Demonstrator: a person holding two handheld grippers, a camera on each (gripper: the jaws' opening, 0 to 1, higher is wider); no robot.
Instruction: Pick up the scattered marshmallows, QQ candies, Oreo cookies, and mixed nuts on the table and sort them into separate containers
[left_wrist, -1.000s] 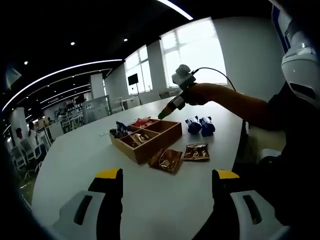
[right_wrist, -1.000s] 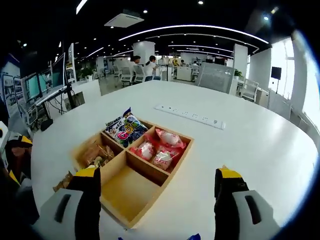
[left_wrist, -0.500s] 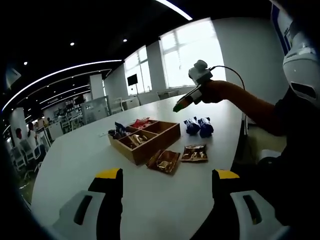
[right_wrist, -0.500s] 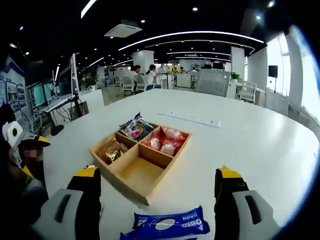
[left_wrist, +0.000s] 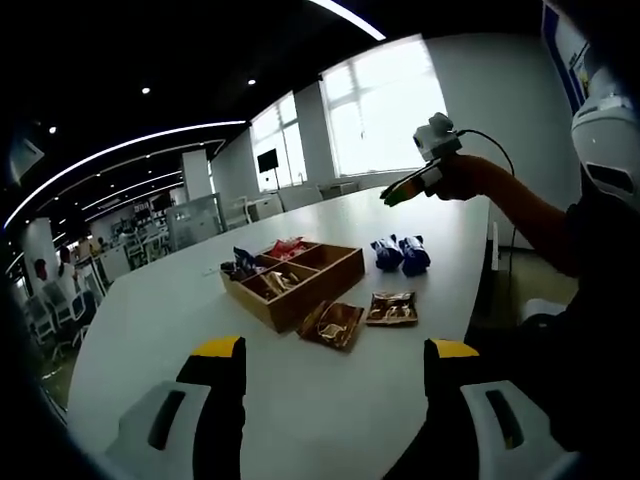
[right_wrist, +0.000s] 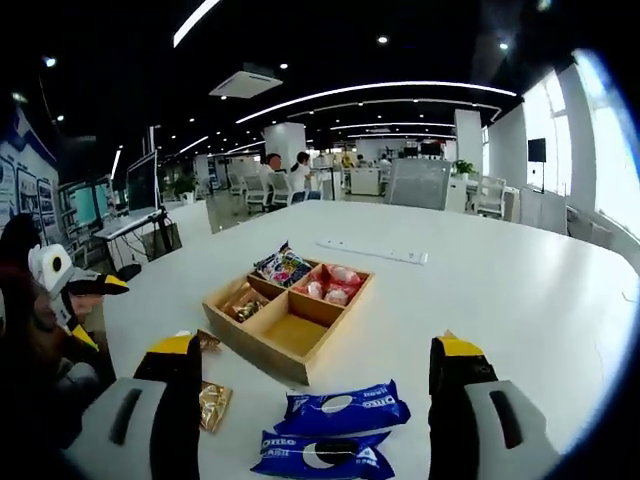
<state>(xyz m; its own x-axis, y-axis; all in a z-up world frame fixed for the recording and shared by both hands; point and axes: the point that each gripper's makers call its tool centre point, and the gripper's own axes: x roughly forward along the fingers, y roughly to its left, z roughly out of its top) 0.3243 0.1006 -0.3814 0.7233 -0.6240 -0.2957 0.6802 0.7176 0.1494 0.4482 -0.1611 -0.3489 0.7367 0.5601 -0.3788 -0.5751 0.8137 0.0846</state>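
A wooden four-compartment tray (right_wrist: 252, 342) stands mid-table, holding QQ candy bags (right_wrist: 285, 267), pink marshmallow packs (right_wrist: 335, 285) and nut packs (right_wrist: 243, 306); its nearest compartment is bare. Two blue Oreo packs (right_wrist: 340, 411) lie just in front of my open right gripper (right_wrist: 315, 348). Two brown nut packs (left_wrist: 332, 322) lie on the table beside the tray (left_wrist: 312, 288), with the Oreo packs (left_wrist: 400, 252) further right. My left gripper (left_wrist: 334, 350) is open over bare table, well short of the packs. The right gripper (left_wrist: 412, 186) hangs high above the Oreos, held by a hand.
A white power strip (right_wrist: 372, 251) lies on the table beyond the tray. The round white table's edge (left_wrist: 470, 300) runs close to the person's dark-clothed body at right. Office chairs, desks and seated people fill the background.
The right gripper has risen and pulled back from the tray toward the table edge, so the tray looks smaller and both Oreo packs have come into its view. The left gripper stays put.
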